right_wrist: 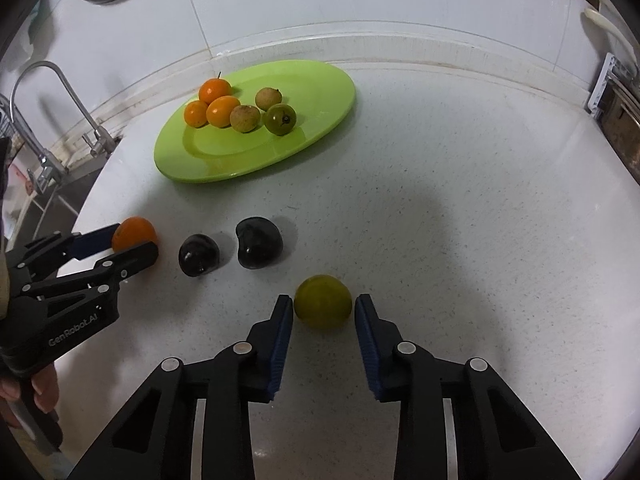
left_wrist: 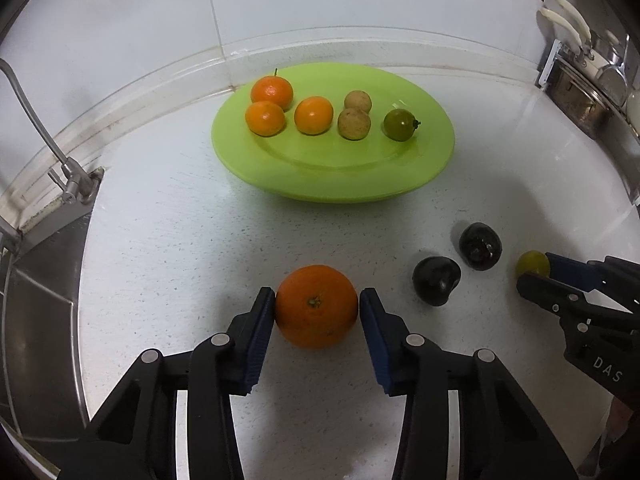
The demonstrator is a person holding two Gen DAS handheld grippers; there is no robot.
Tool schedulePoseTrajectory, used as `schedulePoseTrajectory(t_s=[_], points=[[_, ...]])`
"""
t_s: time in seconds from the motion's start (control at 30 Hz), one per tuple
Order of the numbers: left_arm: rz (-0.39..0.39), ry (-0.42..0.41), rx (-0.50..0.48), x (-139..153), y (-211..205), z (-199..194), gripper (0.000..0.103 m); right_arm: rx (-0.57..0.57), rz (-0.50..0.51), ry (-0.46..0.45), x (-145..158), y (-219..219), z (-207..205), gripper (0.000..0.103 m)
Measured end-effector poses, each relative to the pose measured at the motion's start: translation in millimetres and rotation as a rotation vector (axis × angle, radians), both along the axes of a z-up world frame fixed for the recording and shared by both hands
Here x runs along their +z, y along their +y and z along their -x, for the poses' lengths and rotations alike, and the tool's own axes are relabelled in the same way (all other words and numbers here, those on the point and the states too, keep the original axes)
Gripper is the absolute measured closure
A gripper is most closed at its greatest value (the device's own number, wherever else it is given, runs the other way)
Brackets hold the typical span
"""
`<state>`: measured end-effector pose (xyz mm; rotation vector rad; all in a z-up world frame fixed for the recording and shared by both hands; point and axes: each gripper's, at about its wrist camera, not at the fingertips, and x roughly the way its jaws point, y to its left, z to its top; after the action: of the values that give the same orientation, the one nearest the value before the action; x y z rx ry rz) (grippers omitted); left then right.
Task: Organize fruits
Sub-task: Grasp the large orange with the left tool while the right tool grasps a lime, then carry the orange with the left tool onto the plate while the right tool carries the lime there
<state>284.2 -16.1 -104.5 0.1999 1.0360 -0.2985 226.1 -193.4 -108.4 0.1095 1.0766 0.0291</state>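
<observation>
the round orange citrus fruit with a small green stem scar (left_wrist: 316,306) sits on the white speckled countertop (left_wrist: 180,248) in front of the lime-green oval plate (left_wrist: 320,184), and it looks firm, fairly light and smooth-skinned, so it should bear a squeeze across its widest part but could roll or slip if caught off centre. the left gripper (left_wrist: 317,306) has it squarely at that widest part, its blue ribbed pads (left_wrist: 262,320) touching the fruit on both sides, jaws narrowed to the fruit's width. the small round yellow-green fruit (right_wrist: 323,301) lies further right on the counter, glossy and probably softer, so a gentle pinch through its middle seems wise. the right gripper (right_wrist: 323,310) brackets it with both pads at or just off its skin; whether they press yet is hard to tell, so the hold looks unfinished. two dark purple-black glossy fruits (left_wrist: 456,270) rest loose between the grippers. both grippers slant steeply down toward the counter, side by side, and fingers of a hand (right_wrist: 38,394) wrap the left tool's handle.
</observation>
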Motion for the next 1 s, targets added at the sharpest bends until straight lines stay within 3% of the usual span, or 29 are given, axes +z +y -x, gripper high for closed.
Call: schedulePoseTrajectory(t_s=[0.57,1.0], points=[[-0.006,-0.033,-0.008,5.5,-1.0,3.7,0.062,0.023,0.016,-0.037,6.9,3.5,1.7,0.072],[0.035,-0.141,-0.025,51.0,1.1,23.1,0.062,0.049,-0.010,-0.130,38.1,6.6,8.8,0.072]])
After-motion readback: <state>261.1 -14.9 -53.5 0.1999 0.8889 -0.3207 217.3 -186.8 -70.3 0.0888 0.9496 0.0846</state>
